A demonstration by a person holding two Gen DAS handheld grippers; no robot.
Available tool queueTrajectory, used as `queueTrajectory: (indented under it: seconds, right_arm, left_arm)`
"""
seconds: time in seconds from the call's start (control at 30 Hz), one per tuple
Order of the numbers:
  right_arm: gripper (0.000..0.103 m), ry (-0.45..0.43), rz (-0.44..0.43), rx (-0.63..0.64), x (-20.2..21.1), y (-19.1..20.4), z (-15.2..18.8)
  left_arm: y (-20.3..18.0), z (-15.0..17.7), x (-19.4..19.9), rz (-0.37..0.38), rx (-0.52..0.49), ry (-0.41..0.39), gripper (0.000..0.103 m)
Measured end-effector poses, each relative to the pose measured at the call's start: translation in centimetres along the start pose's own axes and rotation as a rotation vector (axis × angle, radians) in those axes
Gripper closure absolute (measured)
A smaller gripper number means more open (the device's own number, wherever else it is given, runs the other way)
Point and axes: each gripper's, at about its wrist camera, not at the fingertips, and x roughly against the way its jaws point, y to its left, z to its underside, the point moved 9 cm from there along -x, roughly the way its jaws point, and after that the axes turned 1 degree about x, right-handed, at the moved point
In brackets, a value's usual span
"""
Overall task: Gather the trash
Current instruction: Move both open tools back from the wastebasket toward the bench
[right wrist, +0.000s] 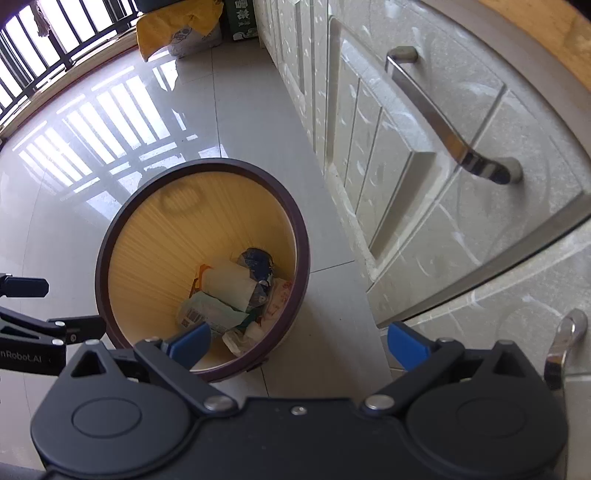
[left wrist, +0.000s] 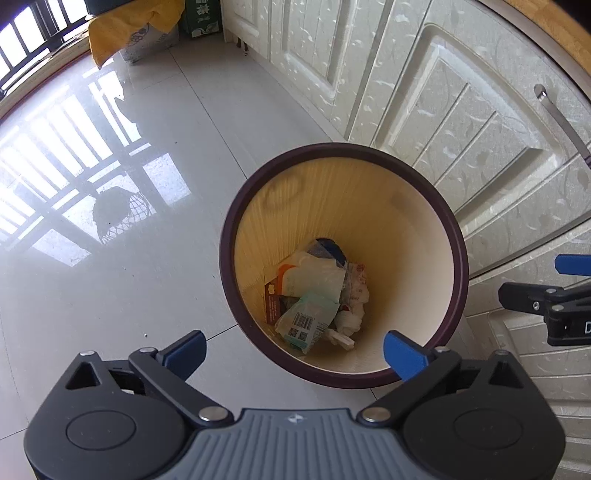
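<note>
A round waste bin (left wrist: 456, 236) with a dark brown rim and pale yellow inner wall stands on the tiled floor beside white cabinets. At its bottom lies trash (left wrist: 317, 295): wrappers, a packet with a barcode, crumpled paper. My left gripper (left wrist: 293, 354) hangs above the bin's near rim, jaws wide open with nothing between them. In the right wrist view the same bin (right wrist: 110, 236) sits left of centre with the trash (right wrist: 236, 295) inside. My right gripper (right wrist: 299, 347) is open and empty above the bin's right edge and the floor. The right gripper (left wrist: 546, 295) also shows at the left wrist view's right edge.
White cabinet doors (right wrist: 424, 177) with metal handles (right wrist: 443, 122) run along the right. A glossy tiled floor (left wrist: 129, 221) spreads to the left. A yellow cloth over a sack (left wrist: 133, 29) and a green box (left wrist: 203, 18) stand by the far wall, with a barred window (right wrist: 37, 55) behind.
</note>
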Motion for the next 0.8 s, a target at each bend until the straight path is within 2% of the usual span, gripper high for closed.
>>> queueTrajectory:
  seconds: [0.43,0.8]
  right_arm:
    - [0.000,-0.032,0.002,0.048,2.0,0.8,0.8]
    - [0.000,-0.092,0.018,-0.002,6.2,0.6,3.1]
  left_arm:
    - [1.0,0.8,2.5,-0.018,0.035,-0.056,0.000]
    - [0.1,3.2,6.7,-0.024,0.060,-0.129,0.000]
